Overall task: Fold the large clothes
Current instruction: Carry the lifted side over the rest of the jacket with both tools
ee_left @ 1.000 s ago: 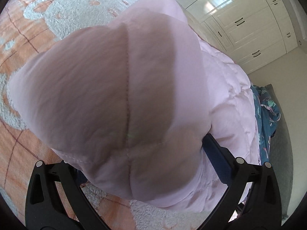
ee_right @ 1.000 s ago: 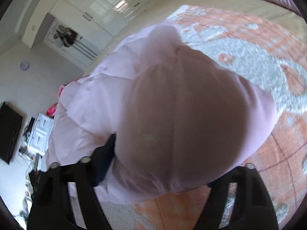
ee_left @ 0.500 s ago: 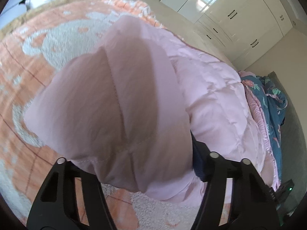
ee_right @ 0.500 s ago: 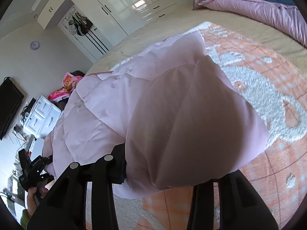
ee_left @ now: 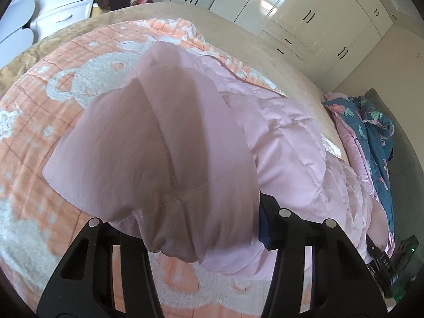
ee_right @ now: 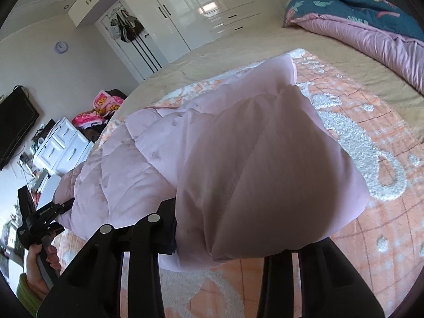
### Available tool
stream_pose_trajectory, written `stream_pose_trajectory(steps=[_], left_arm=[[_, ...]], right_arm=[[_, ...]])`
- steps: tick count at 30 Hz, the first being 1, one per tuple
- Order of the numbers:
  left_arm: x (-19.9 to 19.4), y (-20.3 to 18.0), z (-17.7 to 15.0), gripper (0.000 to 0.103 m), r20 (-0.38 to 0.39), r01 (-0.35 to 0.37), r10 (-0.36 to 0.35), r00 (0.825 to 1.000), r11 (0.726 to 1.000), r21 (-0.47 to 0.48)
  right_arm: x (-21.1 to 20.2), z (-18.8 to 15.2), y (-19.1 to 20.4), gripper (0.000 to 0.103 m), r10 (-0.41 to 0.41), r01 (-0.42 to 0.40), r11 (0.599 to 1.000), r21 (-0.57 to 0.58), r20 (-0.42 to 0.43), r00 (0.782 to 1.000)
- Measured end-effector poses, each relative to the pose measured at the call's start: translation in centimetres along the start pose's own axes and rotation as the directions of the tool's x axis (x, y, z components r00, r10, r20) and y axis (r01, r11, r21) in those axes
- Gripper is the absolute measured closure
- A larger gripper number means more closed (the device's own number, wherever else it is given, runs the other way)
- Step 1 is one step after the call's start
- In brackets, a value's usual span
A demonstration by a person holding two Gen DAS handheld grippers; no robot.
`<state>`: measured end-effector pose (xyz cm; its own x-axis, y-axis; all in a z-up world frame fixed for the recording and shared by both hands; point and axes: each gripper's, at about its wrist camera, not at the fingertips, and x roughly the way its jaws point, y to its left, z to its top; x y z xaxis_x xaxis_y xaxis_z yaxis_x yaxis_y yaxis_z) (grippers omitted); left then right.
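The left gripper (ee_left: 185, 228) is closing on a bunched fold of the pink padded jacket (ee_left: 286, 143), and the fabric is bulging out between its jaws. The right gripper (ee_right: 220, 241) is likewise closing on another puffy fold of the jacket (ee_right: 119, 164). The jacket is lying across an orange and white blanket (ee_left: 39, 122) on the bed (ee_right: 212, 61), its gripped edge raised.

Fingertips of each hand-held gripper (ee_left: 185, 228) behind pink jacket (ee_left: 164, 153).
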<state>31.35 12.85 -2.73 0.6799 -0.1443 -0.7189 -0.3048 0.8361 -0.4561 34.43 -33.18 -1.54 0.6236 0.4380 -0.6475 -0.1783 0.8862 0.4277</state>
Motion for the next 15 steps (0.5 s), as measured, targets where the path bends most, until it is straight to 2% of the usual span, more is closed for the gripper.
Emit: stream_pose_trajectory(steps=[8, 15], left_arm=[[-3.9, 0.7, -2.1, 0.061, 0.002, 0.007, -0.007, 1.000, 1.000, 0.020], [-7.6, 1.5, -4.8, 0.061, 0.003, 0.033, -0.033, 0.999, 0.999, 0.036]], right_arm=[[-4.4, -2.3, 1.7, 0.070, 0.012, -0.011, 0.998, -0.060, 0.015, 1.000], [-8.2, -5.3, 1.7, 0.070, 0.026, -0.024, 0.997, -0.069, 0.017, 1.000]])
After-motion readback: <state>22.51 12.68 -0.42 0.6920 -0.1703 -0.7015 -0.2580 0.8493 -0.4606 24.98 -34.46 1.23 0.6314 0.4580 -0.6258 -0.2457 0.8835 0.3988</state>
